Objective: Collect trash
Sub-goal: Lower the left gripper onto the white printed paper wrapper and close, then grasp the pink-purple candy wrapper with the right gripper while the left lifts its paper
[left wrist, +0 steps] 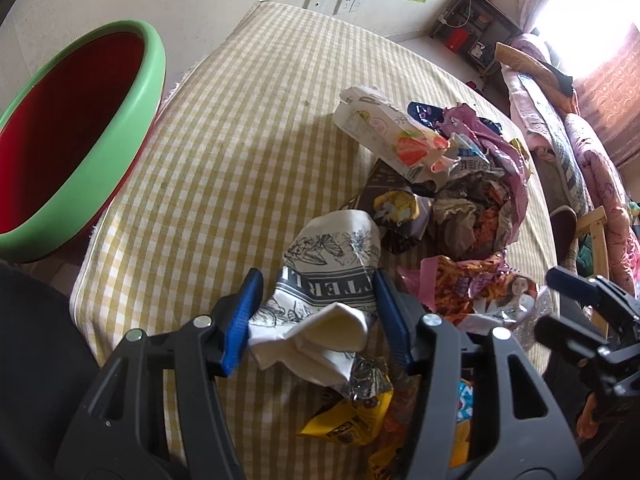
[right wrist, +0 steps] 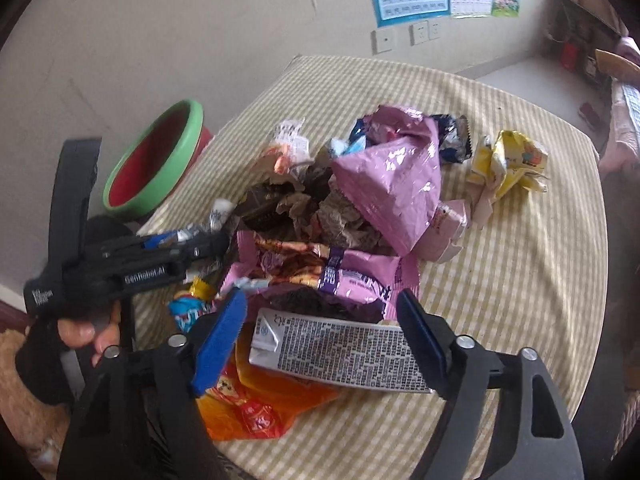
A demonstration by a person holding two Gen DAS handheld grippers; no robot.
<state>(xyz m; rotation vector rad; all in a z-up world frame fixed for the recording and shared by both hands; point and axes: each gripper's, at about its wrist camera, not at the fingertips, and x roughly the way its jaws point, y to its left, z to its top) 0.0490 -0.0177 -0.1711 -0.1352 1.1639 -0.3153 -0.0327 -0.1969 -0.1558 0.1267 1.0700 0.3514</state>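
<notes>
My left gripper (left wrist: 316,288) is shut on a crumpled white paper wrapper with black print (left wrist: 332,264), held above the checked table (left wrist: 224,152). A pile of snack wrappers (left wrist: 460,200) lies to its right. The red bin with a green rim (left wrist: 80,120) stands at the left. In the right wrist view my right gripper (right wrist: 320,312) is open over a flattened white carton with black text (right wrist: 344,352), its fingers on either side of it. An orange wrapper (right wrist: 256,400) lies under the carton. The pink bags (right wrist: 392,176) sit behind. The left gripper (right wrist: 168,256) shows at the left.
A yellow crumpled wrapper (right wrist: 508,164) lies alone at the table's far right. The bin (right wrist: 156,156) stands off the table's left edge by the wall. A bed with pink bedding (left wrist: 568,136) lies to the right. A shelf (left wrist: 476,28) stands in the far corner.
</notes>
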